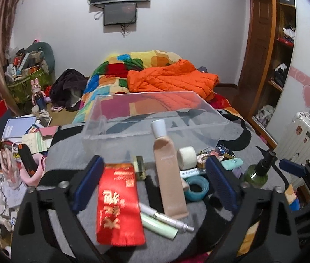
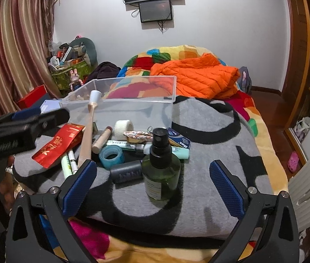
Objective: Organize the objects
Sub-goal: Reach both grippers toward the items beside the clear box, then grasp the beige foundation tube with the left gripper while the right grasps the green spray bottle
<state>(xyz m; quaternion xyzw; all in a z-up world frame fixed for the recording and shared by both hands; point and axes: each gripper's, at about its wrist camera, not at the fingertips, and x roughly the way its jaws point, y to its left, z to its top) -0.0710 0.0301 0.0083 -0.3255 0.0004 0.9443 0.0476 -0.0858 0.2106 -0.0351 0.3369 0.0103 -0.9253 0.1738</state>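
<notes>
Clutter lies on the grey blanket (image 2: 209, 131) in front of both tongs: a red envelope (image 1: 118, 206) and a beige tube (image 1: 169, 175) with a white cap sit between the spread fingers of the left gripper (image 1: 155, 186), which grips nothing. Between the parted fingers of the right gripper (image 2: 152, 184), also released, a green spray bottle (image 2: 160, 168) stands upright, with a dark grey cylinder (image 2: 126, 172) just to its left. Beyond the tape roll (image 2: 111, 156) and white gauze roll (image 2: 123, 126), the clear plastic bin (image 2: 120, 100) sits farther ahead of both tongs.

Red envelope (image 1: 118, 206), green bottle (image 2: 160, 175), grey-and-black blanket (image 2: 209, 153).
</notes>
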